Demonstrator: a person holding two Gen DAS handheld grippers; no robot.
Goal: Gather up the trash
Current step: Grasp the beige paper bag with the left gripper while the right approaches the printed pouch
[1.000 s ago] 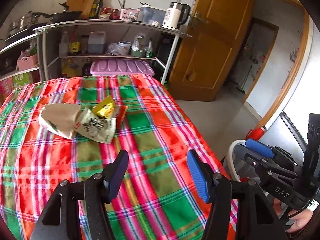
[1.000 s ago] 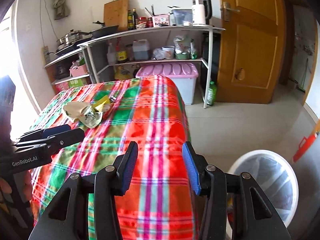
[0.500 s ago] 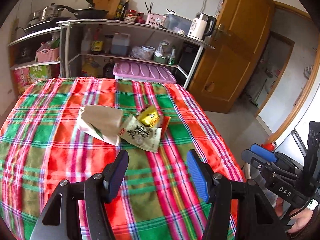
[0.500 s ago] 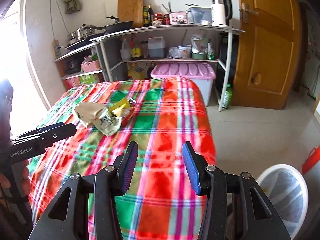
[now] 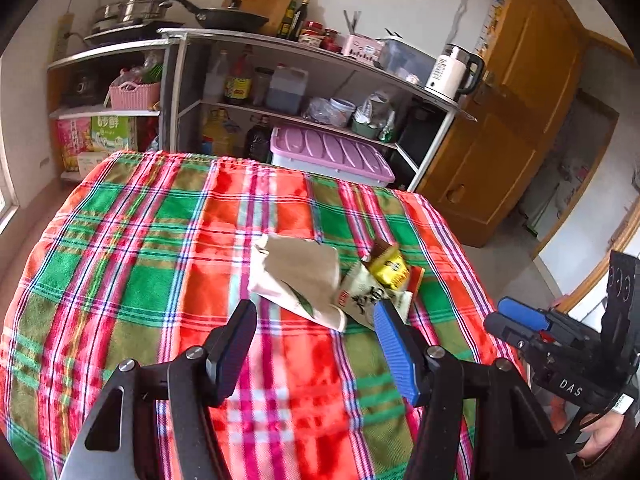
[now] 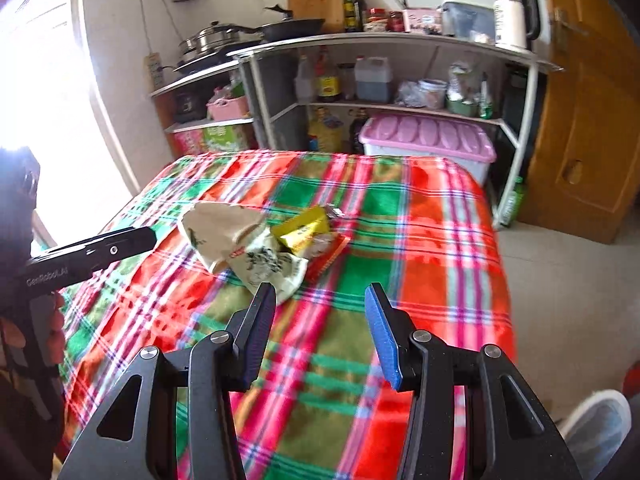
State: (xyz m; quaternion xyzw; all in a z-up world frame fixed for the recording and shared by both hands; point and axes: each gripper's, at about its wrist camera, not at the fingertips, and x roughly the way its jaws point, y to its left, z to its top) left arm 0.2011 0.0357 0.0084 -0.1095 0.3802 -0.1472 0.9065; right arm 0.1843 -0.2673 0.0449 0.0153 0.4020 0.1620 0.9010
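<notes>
kitchen corner, plaid-cloth bench [image 5: 160, 280] | trash heap mid-bench: beige paper bag [image 5: 298, 280], printed wrapper [image 5: 360, 296], yellow packet [image 5: 390, 268] | left hand-held gripper [image 5: 316, 336], right hand-held gripper [image 6: 320, 320]: both apart, empty | advice: straddle bag edge, close low.

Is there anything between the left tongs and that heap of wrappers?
Nothing: in the left wrist view only bare plaid cloth separates the open left tongs from the wrapper heap.

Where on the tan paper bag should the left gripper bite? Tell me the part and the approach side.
Grip the near corner of the tan paper bag, coming from the front edge of the table with the left gripper low. The bag lies flat and crumpled, that corner seems slightly lifted off the plaid cloth, and the snack wrappers crowd only its right side.
</notes>
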